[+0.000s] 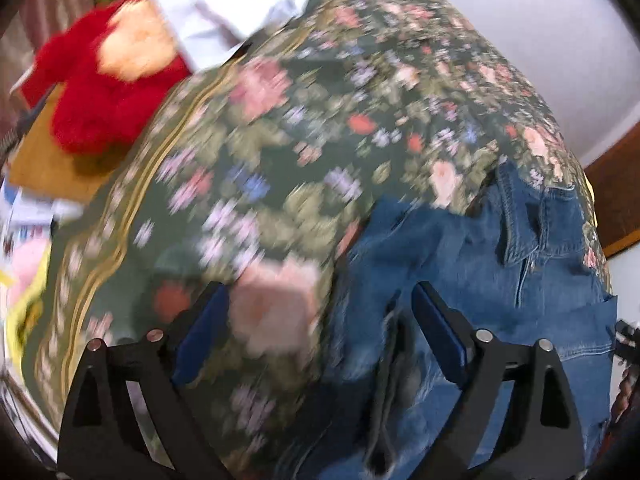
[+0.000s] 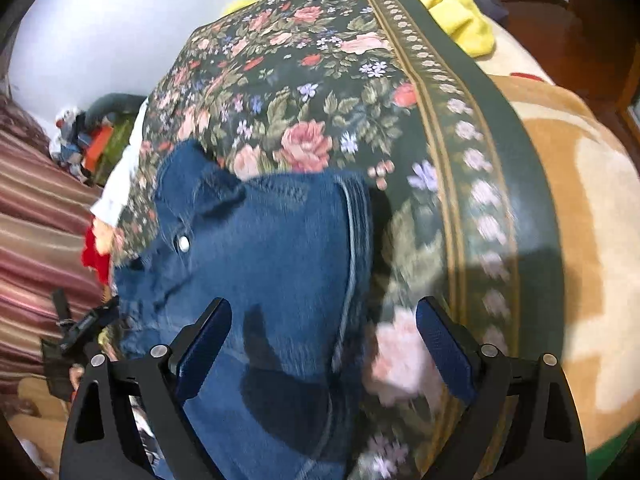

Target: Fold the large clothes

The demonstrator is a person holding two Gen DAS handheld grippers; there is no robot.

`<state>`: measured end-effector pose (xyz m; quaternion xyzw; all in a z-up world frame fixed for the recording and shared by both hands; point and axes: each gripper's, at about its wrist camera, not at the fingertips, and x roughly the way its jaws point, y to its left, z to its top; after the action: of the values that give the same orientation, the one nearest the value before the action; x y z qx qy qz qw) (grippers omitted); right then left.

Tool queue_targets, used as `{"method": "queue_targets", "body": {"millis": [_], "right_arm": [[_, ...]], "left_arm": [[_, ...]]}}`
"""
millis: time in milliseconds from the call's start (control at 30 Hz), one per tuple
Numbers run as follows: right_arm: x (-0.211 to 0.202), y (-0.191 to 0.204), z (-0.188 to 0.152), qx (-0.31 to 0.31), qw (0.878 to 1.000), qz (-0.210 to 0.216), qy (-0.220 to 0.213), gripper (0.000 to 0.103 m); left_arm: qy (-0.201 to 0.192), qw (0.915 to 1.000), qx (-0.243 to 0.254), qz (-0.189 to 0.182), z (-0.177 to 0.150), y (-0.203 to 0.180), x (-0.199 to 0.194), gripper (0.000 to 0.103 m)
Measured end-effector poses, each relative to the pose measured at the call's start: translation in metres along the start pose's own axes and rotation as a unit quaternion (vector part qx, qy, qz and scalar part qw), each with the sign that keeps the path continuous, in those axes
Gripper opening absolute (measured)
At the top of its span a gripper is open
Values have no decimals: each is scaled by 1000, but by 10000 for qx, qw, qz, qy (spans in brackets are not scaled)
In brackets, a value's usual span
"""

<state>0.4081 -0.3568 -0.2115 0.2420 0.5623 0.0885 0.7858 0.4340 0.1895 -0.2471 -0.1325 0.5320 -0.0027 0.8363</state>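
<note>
Both hand-held grippers spread, left hand-held gripper [image 1: 320, 328], right hand-held gripper [image 2: 324, 332], denim garment [image 2: 260, 248] on floral bedspread [image 2: 320, 80], white wall [image 1: 540, 40]

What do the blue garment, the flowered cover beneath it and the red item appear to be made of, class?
Blue garment: denim by its look, with a matte woven face, pale stitched seams and a metal snap. Flowered cover: probably smooth printed woven cloth, flat and unshiny; the fibre cannot be told. Red item: fluffy, plush-like pile with fuzzy edges, though blurred.
</note>
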Motion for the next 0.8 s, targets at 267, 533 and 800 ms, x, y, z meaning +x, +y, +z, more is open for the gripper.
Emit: {"method": "queue_targets", "body": {"millis": [267,533,800], "right_arm": [[32,13,21,-129,9999,62,87,47],[52,39,45,-879,9916,-903,-287,13],[84,86,80,-1831,9735,-1297,-449,12]], "left_arm": [[72,9901,1123,842,10,-51,35,56],[-767,9846,830,1330,24,-64,6,16],[-693,9786,592,1843,42,-13,1,17]]}}
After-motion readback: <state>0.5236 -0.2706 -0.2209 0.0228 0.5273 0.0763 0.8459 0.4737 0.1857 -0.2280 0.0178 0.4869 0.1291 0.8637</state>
